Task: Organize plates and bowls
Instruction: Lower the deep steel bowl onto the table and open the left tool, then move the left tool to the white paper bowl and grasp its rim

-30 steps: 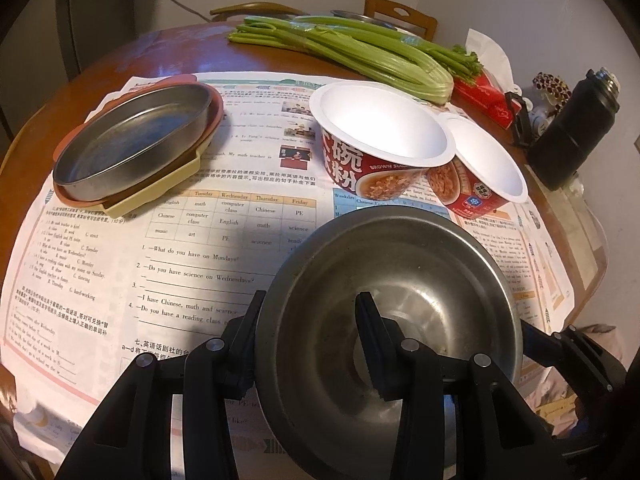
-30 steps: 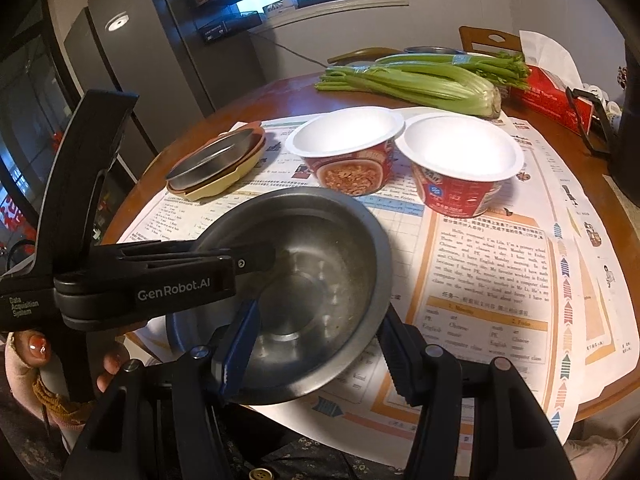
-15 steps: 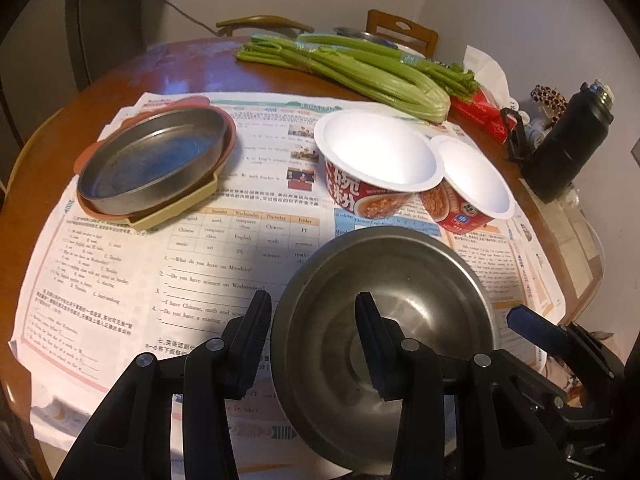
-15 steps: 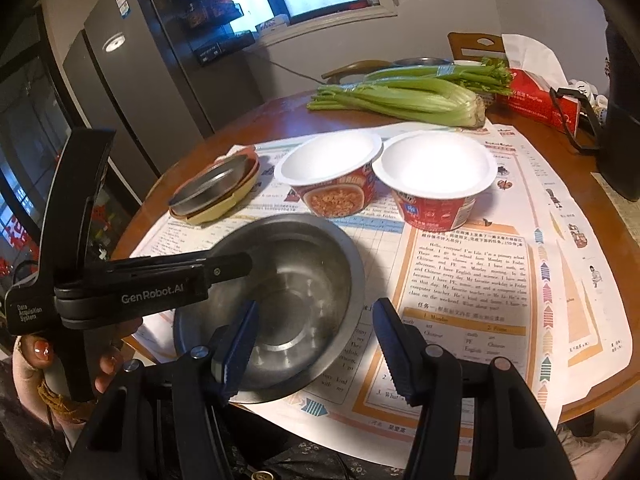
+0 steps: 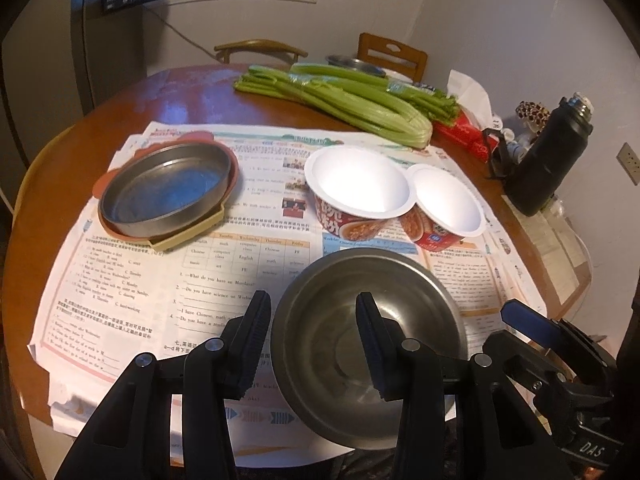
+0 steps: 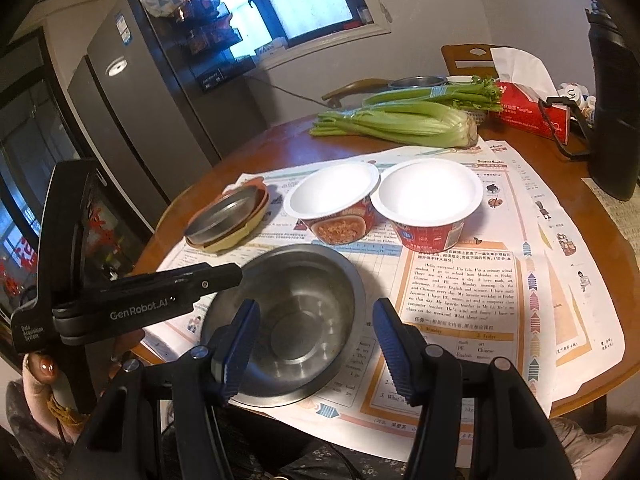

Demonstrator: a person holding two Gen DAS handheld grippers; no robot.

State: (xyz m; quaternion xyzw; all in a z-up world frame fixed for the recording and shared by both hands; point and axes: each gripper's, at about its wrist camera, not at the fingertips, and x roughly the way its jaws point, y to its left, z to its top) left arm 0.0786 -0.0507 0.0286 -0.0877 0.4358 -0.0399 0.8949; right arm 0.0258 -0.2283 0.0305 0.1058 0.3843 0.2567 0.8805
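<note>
Found the steel bowl (image 5: 400, 292) at lower centre of the left view, resting on the newspaper (image 5: 120, 292) near the front edge of the surface (image 5: 192, 96). Caught the left tool (image 5: 312, 298) released, one finger outside the bowl's left rim and one over its hollow, pinching nothing. Saw the right tool (image 6: 316, 303) likewise spread wide in its own view, one finger above the bowl (image 6: 304, 292) and the other past the right rim, with no grip made. Judged this straddle of opposite rims as readiness to lift the bowl with both tools together.

Noted, in the upper left of the left view, a metal pan nested on a stack of plates (image 5: 168, 188), brown over yellow: probably the plates already gathered. Spotted two empty noodle bowls (image 5: 360, 180) touching rim to rim at centre right, likely the place meant for the steel one. Left the celery (image 5: 340, 96) and black flask (image 5: 548, 160) aside at the back, outside the job.

Read "GenRobot.AI" and "Data Acquisition System" on the left tool's body at the left of the right view, and "DAS" at the lower right of the left view. Made out "What do you have on Mondays?" and a timetable listing Chinese, math and English on the newspaper. Made out big white Chinese characters on the nearer noodle bowl, too warped to read.
</note>
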